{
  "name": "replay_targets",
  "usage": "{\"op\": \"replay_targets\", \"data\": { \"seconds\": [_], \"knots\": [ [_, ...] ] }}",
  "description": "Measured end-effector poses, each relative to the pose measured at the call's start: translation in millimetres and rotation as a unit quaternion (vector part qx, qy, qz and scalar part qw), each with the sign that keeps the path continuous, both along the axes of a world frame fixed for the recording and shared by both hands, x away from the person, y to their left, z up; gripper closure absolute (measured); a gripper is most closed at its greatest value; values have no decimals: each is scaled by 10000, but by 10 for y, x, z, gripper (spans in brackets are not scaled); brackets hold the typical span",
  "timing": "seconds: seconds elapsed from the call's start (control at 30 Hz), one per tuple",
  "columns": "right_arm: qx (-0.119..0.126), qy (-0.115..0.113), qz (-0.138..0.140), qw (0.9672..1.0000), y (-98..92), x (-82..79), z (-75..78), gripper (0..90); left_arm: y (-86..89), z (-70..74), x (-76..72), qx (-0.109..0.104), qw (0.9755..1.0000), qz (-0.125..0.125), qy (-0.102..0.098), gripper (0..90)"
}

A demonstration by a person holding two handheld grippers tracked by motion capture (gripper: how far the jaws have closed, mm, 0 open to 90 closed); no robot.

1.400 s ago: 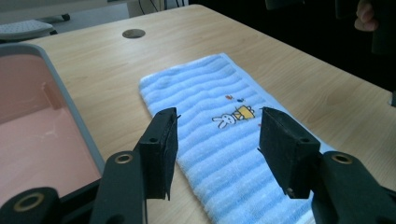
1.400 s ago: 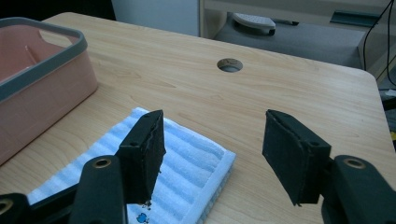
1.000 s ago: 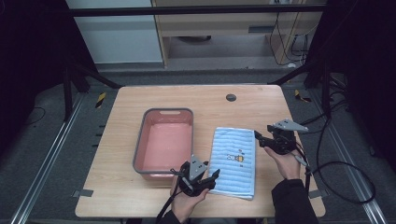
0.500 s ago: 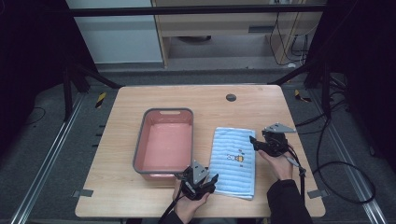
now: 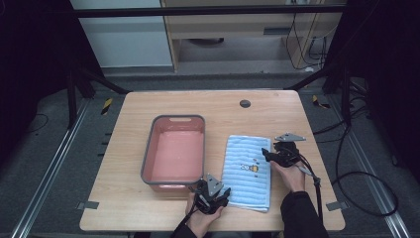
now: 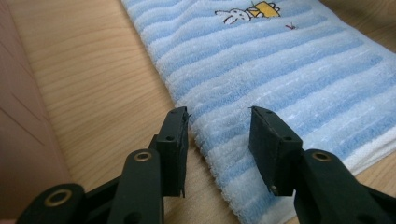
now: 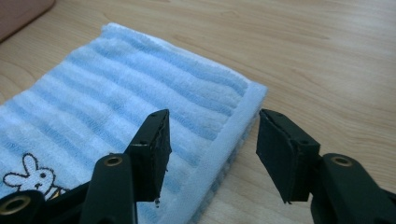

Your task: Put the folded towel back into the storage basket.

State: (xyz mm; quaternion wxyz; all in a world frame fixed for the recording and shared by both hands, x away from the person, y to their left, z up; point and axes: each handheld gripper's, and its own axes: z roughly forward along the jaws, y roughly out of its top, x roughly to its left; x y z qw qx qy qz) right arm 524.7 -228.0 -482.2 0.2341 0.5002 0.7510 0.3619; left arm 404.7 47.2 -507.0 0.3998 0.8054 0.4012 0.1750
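Note:
A folded blue-and-white striped towel (image 5: 247, 171) with a small rabbit picture lies flat on the wooden table (image 5: 163, 104), right of a pink basin (image 5: 176, 151). My left gripper (image 5: 220, 196) is open at the towel's near left corner; in the left gripper view its jaws straddle the towel's (image 6: 280, 70) left edge just above the cloth. My right gripper (image 5: 270, 154) is open at the towel's right edge, near the far right corner. In the right gripper view its jaws stand either side of the towel's (image 7: 116, 88) thick folded edge.
The pink basin with a grey rim (image 5: 148, 148) is empty and stands left of the towel, close to my left gripper. A dark round hole (image 5: 244, 103) sits at the table's far middle. Cables trail off the right side.
My right gripper has come down and left to the towel's right edge. My left gripper has shifted a little toward me and right, to the towel's near left corner.

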Motion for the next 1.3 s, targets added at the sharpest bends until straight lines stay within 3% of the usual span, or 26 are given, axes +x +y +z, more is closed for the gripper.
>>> {"op": "replay_targets", "data": {
  "seconds": [0.07,0.23,0.47,0.67,0.9,1.17,1.3],
  "knots": [
    [-71,39,28,10000,20,13,-29,456,-2,2,-8,28,10000,37,-64,576],
    [-108,169,-12,9998,52,43,-93,470,-5,-6,-6,113,9998,177,28,574],
    [-181,246,-31,9995,74,62,-144,505,-21,-9,-16,159,9997,205,5,588],
    [-17,378,-34,9993,67,72,-179,601,-28,-7,-23,127,9997,222,28,706],
    [423,515,5,9978,46,64,-197,771,-51,-10,-38,-15,9997,237,117,839],
    [529,509,86,9973,33,51,-160,819,-31,-6,-52,-194,9996,168,108,869],
    [613,361,150,9974,4,9,-77,824,-4,20,-84,-320,9994,147,75,870]
  ]
}}
